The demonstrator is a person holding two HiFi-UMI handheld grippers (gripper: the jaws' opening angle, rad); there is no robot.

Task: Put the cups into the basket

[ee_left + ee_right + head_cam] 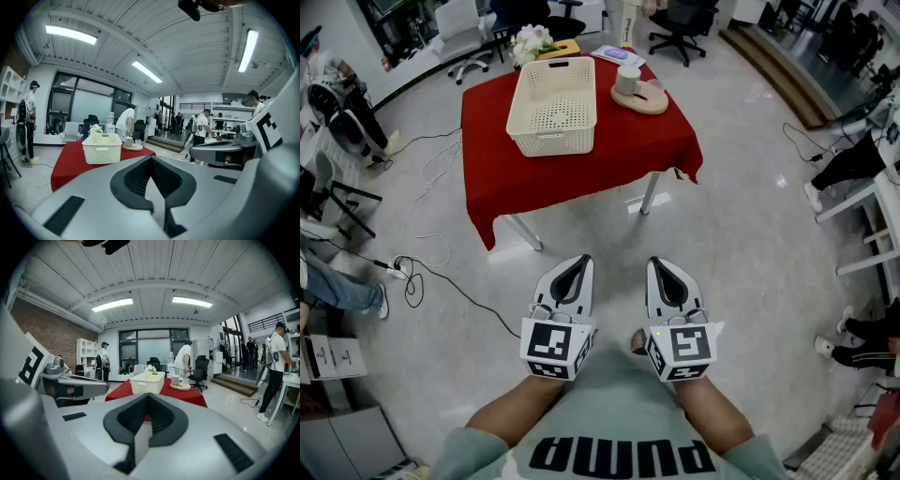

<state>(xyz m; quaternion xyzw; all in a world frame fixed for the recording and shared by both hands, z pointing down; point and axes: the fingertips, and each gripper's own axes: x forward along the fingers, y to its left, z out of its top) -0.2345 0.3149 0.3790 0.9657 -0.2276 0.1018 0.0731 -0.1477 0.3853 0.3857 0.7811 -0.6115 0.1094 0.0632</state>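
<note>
A cream perforated basket (553, 105) stands on a red-clothed table (581, 155) well ahead of me. To the basket's right, a round wooden tray (639, 97) carries a grey cup (627, 80) and a smaller cup (655, 88). The left gripper view shows the basket (101, 148) and cups (129, 141) far off, as does the right gripper view with its basket (147, 382) and cups (176, 379). Both grippers hang low before my body, short of the table. My left gripper (578, 263) is shut and empty, and so is my right gripper (662, 266).
Cables (422, 272) trail over the floor left of the table. A flower bunch (532, 41) and office chairs (680, 33) stand behind it. A person (182, 359) bends near the table's far side. Desks and seated people's legs (853, 159) line the right.
</note>
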